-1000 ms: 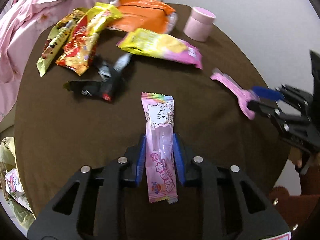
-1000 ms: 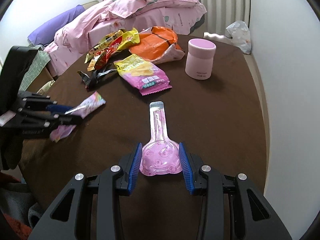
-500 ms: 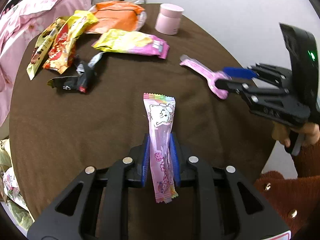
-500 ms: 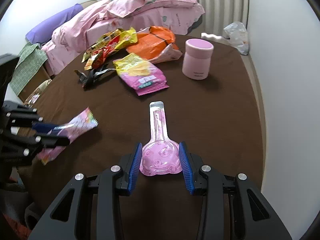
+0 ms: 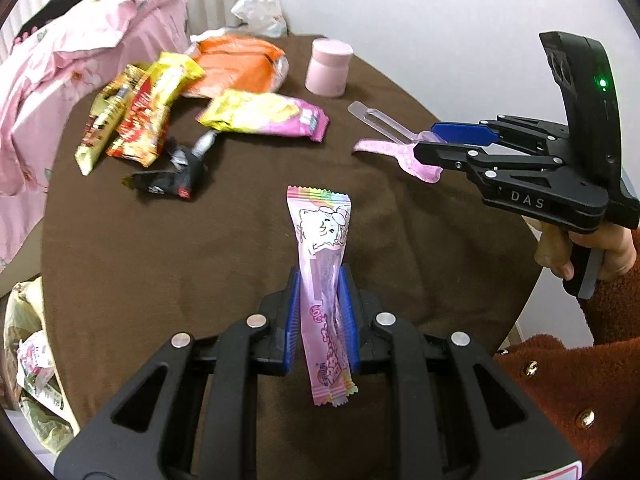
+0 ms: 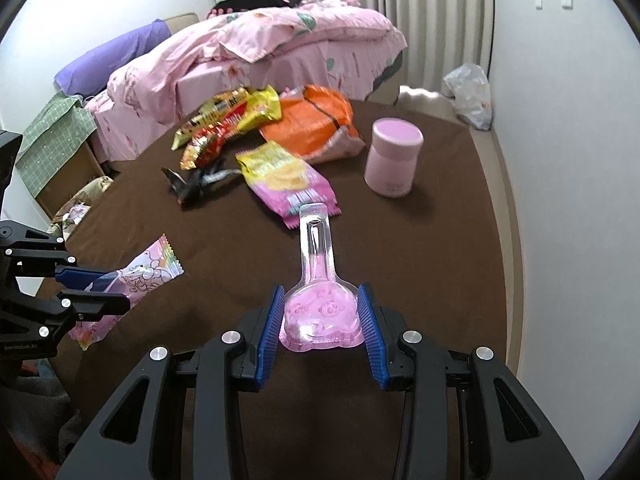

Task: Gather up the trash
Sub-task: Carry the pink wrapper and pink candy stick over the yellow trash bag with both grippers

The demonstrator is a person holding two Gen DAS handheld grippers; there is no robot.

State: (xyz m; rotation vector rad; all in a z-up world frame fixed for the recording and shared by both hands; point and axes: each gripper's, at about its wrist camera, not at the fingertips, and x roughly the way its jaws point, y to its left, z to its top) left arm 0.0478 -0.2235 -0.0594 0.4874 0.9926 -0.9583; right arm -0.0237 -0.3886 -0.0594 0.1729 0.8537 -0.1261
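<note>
My left gripper (image 5: 320, 312) is shut on a long pink candy wrapper (image 5: 323, 264) and holds it above the brown table (image 5: 160, 248). My right gripper (image 6: 322, 320) is shut on a clear pink spoon-shaped blister pack (image 6: 318, 280), also lifted off the table. In the left wrist view the right gripper (image 5: 440, 146) shows at the right with the blister pack (image 5: 394, 144). In the right wrist view the left gripper (image 6: 96, 290) shows at the left with the wrapper (image 6: 136, 276).
At the far side of the table lie a yellow-pink snack bag (image 5: 264, 116), an orange bag (image 5: 240, 64), red-yellow wrappers (image 5: 136, 120) and a black wrapper (image 5: 172, 172). A pink jar (image 5: 328, 66) stands behind. A trash bag (image 5: 28, 360) sits low left. A bed (image 6: 248, 52) lies beyond.
Both grippers have risen and pulled back from the table, each carrying its piece. The right gripper has come closer and higher in the left wrist view.
</note>
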